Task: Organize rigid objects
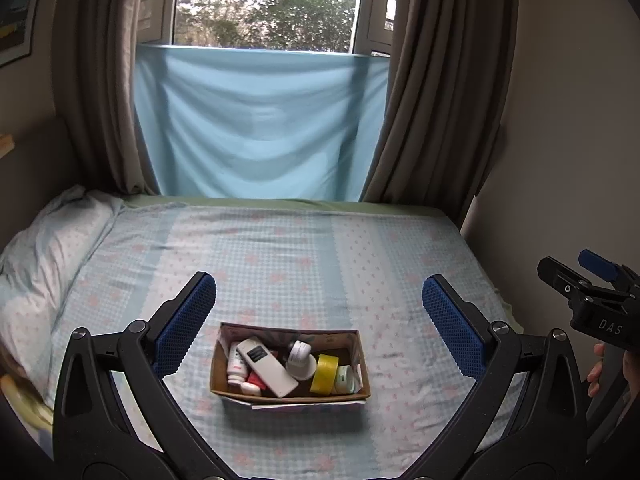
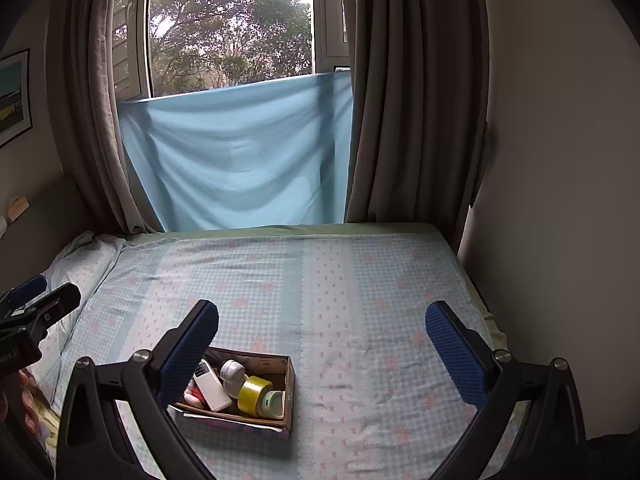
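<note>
A cardboard box (image 1: 224,364) sits on the bed (image 1: 320,248), near its front middle. It holds a white remote (image 1: 266,368), a yellow tape roll (image 1: 324,374), a white round bottle (image 1: 300,358), a small white and red bottle (image 1: 236,366) and a white and green jar (image 1: 344,380). My left gripper (image 1: 320,320) is open and empty, raised above the box. My right gripper (image 2: 322,344) is open and empty, above the bed to the right of the box (image 2: 290,388). The right gripper also shows at the right edge of the left wrist view (image 1: 592,284).
A pillow (image 1: 52,248) lies at the bed's left side. A blue cloth (image 1: 260,120) hangs under the window between brown curtains (image 1: 432,100). A wall (image 1: 580,120) borders the bed on the right. The left gripper's body (image 2: 36,312) shows at the left of the right wrist view.
</note>
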`<move>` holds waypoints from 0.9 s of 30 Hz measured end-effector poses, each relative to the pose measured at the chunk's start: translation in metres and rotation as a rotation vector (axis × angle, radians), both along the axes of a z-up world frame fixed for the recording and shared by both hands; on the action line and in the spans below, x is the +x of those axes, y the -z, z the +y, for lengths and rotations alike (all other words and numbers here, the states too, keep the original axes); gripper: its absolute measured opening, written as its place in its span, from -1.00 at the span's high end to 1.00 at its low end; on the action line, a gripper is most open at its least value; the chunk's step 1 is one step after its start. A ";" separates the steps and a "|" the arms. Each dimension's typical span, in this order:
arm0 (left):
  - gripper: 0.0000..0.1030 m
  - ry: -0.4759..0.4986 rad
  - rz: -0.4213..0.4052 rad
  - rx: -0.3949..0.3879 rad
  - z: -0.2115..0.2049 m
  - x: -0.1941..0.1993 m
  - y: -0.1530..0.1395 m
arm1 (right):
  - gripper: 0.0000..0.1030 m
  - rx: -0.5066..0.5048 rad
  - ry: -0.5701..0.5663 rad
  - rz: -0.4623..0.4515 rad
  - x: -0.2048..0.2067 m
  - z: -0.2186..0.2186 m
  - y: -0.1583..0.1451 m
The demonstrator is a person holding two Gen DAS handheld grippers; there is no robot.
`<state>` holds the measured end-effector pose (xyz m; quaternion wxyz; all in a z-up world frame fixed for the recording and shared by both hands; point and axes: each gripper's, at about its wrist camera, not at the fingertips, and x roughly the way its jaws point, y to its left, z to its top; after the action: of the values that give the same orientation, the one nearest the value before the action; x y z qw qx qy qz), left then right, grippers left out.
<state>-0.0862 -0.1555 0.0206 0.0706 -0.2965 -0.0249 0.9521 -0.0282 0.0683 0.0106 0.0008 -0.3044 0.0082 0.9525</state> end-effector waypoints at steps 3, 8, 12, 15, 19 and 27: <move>-1.00 -0.002 0.007 -0.001 0.000 0.001 -0.002 | -1.00 -0.001 -0.001 0.001 0.000 0.000 -0.001; -1.00 -0.006 0.012 -0.002 0.001 0.002 -0.004 | -1.00 -0.001 -0.002 0.005 0.001 0.000 -0.001; -1.00 -0.004 0.016 -0.007 0.002 0.004 -0.005 | -1.00 -0.001 -0.002 0.007 0.001 0.000 -0.002; -1.00 -0.004 0.018 -0.010 0.003 0.004 -0.005 | -1.00 0.000 -0.002 0.008 0.001 0.000 -0.002; -1.00 -0.007 0.018 -0.013 0.004 0.004 -0.005 | -1.00 0.000 -0.001 0.008 0.001 0.000 -0.002; -1.00 -0.015 0.025 -0.023 0.005 0.005 -0.008 | -1.00 0.001 0.002 0.011 0.001 -0.001 -0.005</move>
<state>-0.0814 -0.1508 0.0291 0.0606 -0.2854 -0.0153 0.9564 -0.0274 0.0677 0.0155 0.0016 -0.2991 0.0081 0.9542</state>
